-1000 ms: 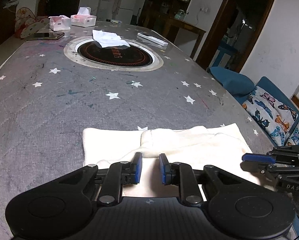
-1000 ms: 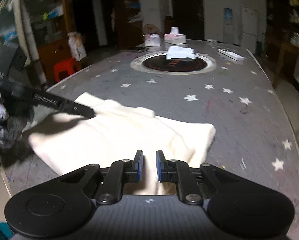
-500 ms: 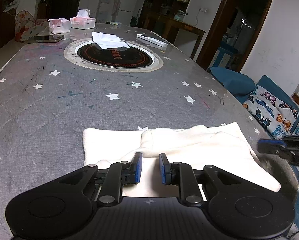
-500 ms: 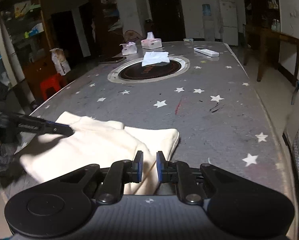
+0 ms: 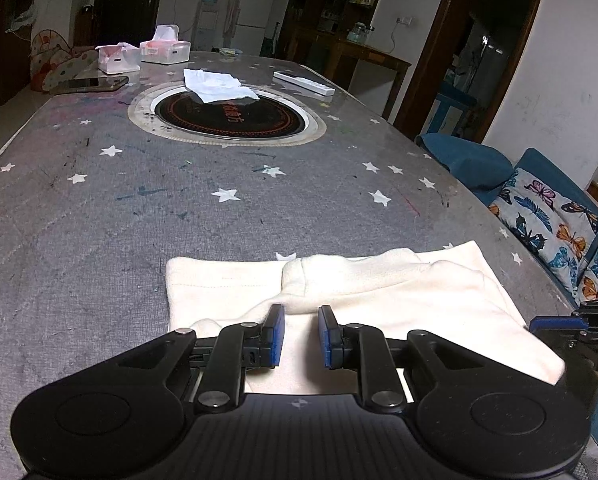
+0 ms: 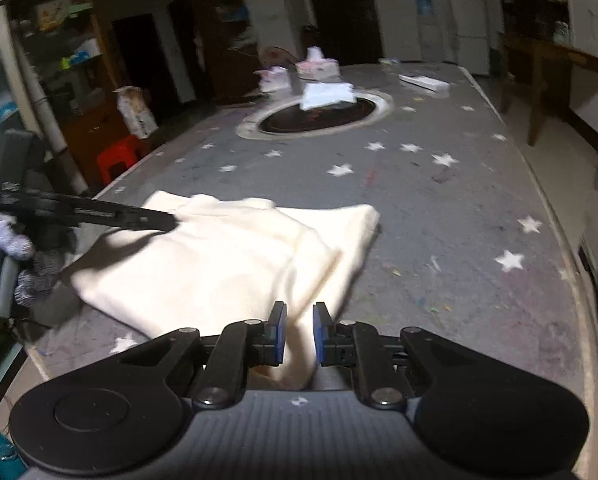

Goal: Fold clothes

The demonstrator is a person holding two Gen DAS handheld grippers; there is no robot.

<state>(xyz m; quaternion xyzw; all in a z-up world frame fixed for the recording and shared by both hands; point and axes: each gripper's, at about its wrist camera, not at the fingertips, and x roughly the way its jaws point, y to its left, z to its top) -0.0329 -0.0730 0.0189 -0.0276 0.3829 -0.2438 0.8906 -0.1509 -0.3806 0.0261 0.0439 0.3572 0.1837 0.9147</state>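
A cream folded garment [image 5: 379, 300] lies at the near edge of the grey star-patterned table [image 5: 179, 200]. It also shows in the right wrist view [image 6: 227, 264]. My left gripper [image 5: 301, 336] hovers over the garment's near middle with a small gap between its blue pads and nothing held. My right gripper [image 6: 299, 338] is at the garment's right end, narrowly parted, with a fold of cloth lying between its pads. The right gripper shows at the right edge of the left wrist view [image 5: 579, 326]. The left gripper shows in the right wrist view [image 6: 99, 214].
A round black hotplate [image 5: 227, 114] is set in the table's middle with a white cloth [image 5: 215, 86] on it. Tissue boxes [image 5: 165, 50], a phone [image 5: 89, 84] and a remote [image 5: 303, 82] lie at the far end. A blue sofa with butterfly cushions [image 5: 551, 216] stands to the right.
The right gripper swung back toward the garment's right end and came closer to the cloth. The left gripper stayed put over the garment.
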